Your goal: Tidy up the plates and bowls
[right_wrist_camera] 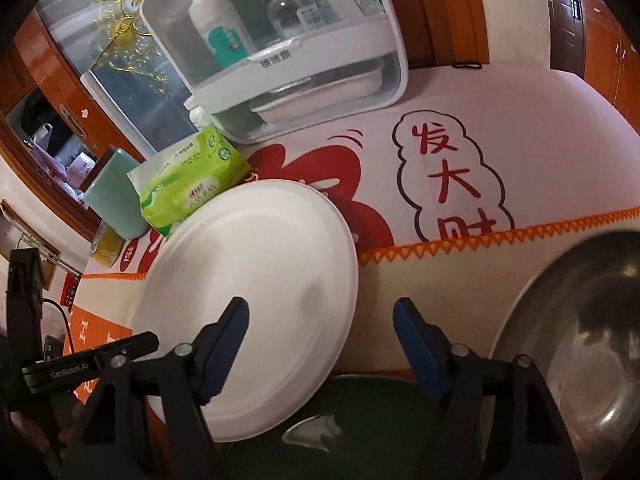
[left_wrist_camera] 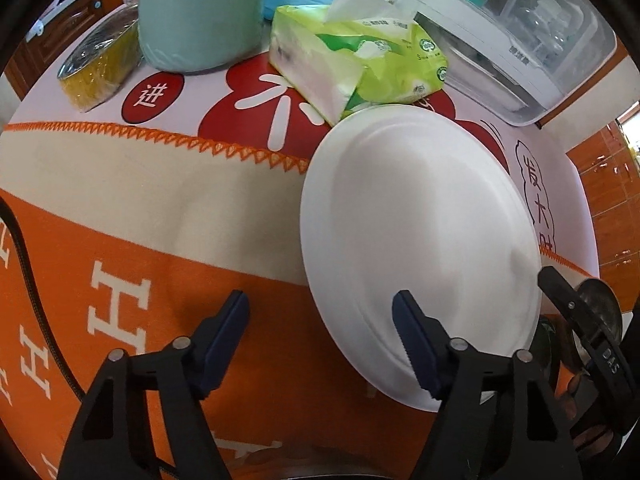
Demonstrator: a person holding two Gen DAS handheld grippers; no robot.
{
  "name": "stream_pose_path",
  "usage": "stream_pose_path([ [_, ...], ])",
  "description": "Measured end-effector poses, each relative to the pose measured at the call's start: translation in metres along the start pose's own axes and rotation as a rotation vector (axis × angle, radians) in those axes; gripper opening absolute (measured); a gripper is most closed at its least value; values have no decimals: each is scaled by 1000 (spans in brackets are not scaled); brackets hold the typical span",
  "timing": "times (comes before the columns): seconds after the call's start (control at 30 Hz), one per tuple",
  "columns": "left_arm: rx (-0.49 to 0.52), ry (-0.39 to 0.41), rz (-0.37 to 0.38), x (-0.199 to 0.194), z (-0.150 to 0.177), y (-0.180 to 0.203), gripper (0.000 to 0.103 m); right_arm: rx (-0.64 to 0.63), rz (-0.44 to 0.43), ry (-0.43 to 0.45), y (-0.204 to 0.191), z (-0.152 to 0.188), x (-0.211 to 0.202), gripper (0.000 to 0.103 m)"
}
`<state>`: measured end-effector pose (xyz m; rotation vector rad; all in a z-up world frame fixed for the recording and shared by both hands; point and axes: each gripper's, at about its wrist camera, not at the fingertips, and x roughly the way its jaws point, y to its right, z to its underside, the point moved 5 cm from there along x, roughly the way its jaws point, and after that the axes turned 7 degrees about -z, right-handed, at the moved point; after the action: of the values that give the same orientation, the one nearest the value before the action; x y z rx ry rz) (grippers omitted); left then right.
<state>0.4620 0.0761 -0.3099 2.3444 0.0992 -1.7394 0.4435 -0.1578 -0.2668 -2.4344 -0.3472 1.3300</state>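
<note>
A white plate (left_wrist_camera: 420,240) lies on the orange and cream cloth (left_wrist_camera: 160,208); it also shows in the right wrist view (right_wrist_camera: 248,280). My left gripper (left_wrist_camera: 320,340) is open and empty, its right finger over the plate's near rim. My right gripper (right_wrist_camera: 320,344) is open and empty, its left finger over the plate's near edge. A steel bowl (right_wrist_camera: 580,344) sits at the right, beside the right finger. A dark green dish (right_wrist_camera: 360,420) lies under the right gripper, partly under the white plate.
A green tissue pack (left_wrist_camera: 356,68) touches the plate's far rim. A pale green jar (left_wrist_camera: 200,16), a yellow tin (left_wrist_camera: 96,68) and a white lidded appliance (right_wrist_camera: 280,52) stand at the back. The other gripper (left_wrist_camera: 580,328) shows at the right edge.
</note>
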Motion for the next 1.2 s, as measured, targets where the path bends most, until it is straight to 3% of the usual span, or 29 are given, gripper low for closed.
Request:
stream_pose_path([
  [0.33, 14, 23, 9, 1, -4, 5, 42, -1, 15, -21, 5, 2, 8, 56],
  [0.4, 16, 24, 16, 1, -4, 7, 37, -10, 25, -19, 5, 2, 8, 49],
  [0.47, 13, 18, 44, 2, -3, 9, 26, -20, 25, -22, 5, 1, 9, 40],
  [0.5, 6, 17, 49, 2, -3, 9, 26, -18, 12, -33, 4, 2, 11, 33],
  [0.63, 3, 20, 53, 3, -3, 9, 26, -17, 13, -47, 4, 4, 15, 24],
  [0.9, -2, 29, 66, 0, -1, 8, 26, -19, 18, -35, 2, 4, 10, 23],
  [1.2, 17, 93, 99, -31, 1, 14, 26, -25, 29, 10, -6, -2, -18, 23],
])
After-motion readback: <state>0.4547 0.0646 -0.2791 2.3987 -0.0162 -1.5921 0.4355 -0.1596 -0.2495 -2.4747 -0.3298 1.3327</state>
